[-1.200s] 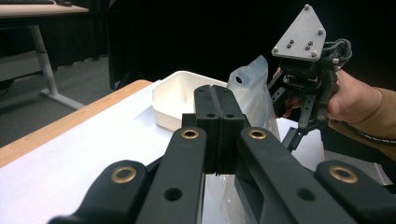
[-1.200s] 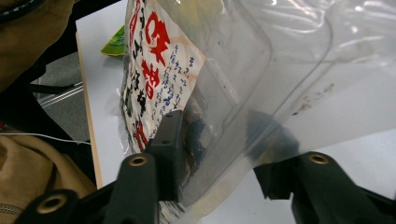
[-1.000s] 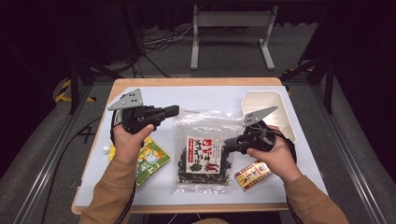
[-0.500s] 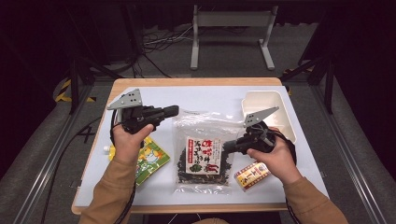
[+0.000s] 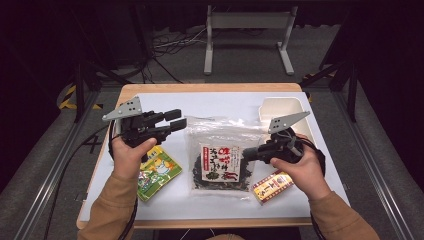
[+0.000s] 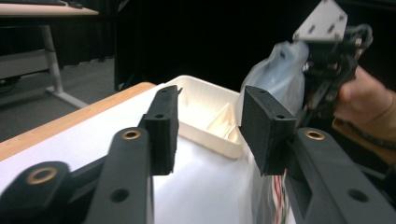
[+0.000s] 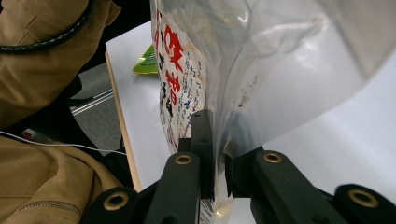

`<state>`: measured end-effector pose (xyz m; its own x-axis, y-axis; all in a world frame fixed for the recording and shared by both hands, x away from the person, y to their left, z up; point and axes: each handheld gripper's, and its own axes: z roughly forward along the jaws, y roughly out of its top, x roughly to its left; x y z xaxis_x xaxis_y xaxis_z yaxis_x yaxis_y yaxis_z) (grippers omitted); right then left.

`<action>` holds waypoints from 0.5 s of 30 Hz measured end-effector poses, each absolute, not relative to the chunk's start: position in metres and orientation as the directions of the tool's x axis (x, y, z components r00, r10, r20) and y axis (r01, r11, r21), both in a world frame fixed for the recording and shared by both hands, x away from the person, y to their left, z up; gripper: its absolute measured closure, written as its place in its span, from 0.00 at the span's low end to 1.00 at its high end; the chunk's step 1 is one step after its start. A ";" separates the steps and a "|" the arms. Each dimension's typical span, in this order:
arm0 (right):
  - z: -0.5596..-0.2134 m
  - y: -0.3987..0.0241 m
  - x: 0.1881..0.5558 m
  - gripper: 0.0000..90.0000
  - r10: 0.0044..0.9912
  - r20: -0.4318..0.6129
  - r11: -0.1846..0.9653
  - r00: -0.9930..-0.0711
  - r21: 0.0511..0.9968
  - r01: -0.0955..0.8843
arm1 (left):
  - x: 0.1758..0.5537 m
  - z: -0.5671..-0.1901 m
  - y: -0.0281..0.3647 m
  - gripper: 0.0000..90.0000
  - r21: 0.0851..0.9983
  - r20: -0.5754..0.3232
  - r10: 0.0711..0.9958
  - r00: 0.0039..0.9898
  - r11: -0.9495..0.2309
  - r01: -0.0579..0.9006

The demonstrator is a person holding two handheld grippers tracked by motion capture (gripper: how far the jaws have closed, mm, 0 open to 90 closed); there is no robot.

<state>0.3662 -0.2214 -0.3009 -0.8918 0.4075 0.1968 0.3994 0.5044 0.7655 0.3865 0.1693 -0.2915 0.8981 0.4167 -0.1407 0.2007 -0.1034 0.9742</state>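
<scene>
Seaweed bag (image 5: 220, 159), clear plastic with a red-lettered label, lies at mid-table between a green snack packet (image 5: 157, 171) on the left and a small orange box (image 5: 272, 186) on the right. Right gripper (image 5: 248, 154) pinches the bag's right edge. Left gripper (image 5: 176, 120) hovers left of the bag, its jaws having just been opening, spread with nothing between them. White tray (image 5: 282, 107) sits far right.

Clear plastic bag (image 5: 220, 159) with white label, red and black lettering, dark contents, green and yellow packet (image 5: 157, 172), red-and-yellow striped box (image 5: 271, 186), cream tray (image 5: 282, 109), white-topped bench (image 5: 225, 102) edged in wood, tan sleeves (image 5: 107, 210), black jaws
</scene>
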 end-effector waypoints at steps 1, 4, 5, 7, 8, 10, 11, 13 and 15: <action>-0.299 -0.223 0.366 0.93 0.411 0.191 0.503 -0.891 0.767 0.397 | 0.387 -0.292 0.169 0.60 0.974 -0.141 0.417 0.898 -0.103 0.201; -0.295 -0.226 0.367 0.93 0.420 0.181 0.500 -0.889 0.772 0.393 | 0.382 -0.294 0.177 0.57 0.974 -0.132 0.438 0.889 -0.108 0.198; -0.294 -0.227 0.367 0.93 0.425 0.179 0.498 -0.887 0.772 0.394 | 0.382 -0.294 0.177 0.56 0.974 -0.132 0.438 0.889 -0.108 0.198; -0.290 -0.228 0.367 0.93 0.427 0.169 0.499 -0.888 0.775 0.387 | 0.381 -0.298 0.184 0.53 0.972 -0.132 0.463 0.877 -0.113 0.205; -0.290 -0.228 0.367 0.93 0.427 0.169 0.499 -0.888 0.775 0.387 | 0.381 -0.298 0.184 0.52 0.972 -0.132 0.463 0.877 -0.113 0.205; -0.285 -0.230 0.367 0.93 0.440 0.151 0.496 -0.885 0.781 0.380 | 0.379 -0.302 0.189 0.51 0.969 -0.130 0.478 0.869 -0.124 0.213; -0.283 -0.231 0.368 0.93 0.440 0.147 0.496 -0.886 0.783 0.376 | 0.378 -0.304 0.191 0.50 0.969 -0.130 0.483 0.866 -0.125 0.214; -0.282 -0.231 0.368 0.93 0.445 0.146 0.491 -0.884 0.785 0.377 | 0.377 -0.305 0.193 0.50 0.968 -0.131 0.486 0.864 -0.127 0.218; -0.278 -0.233 0.369 0.93 0.450 0.142 0.485 -0.882 0.790 0.375 | 0.376 -0.307 0.196 0.48 0.967 -0.128 0.495 0.859 -0.130 0.220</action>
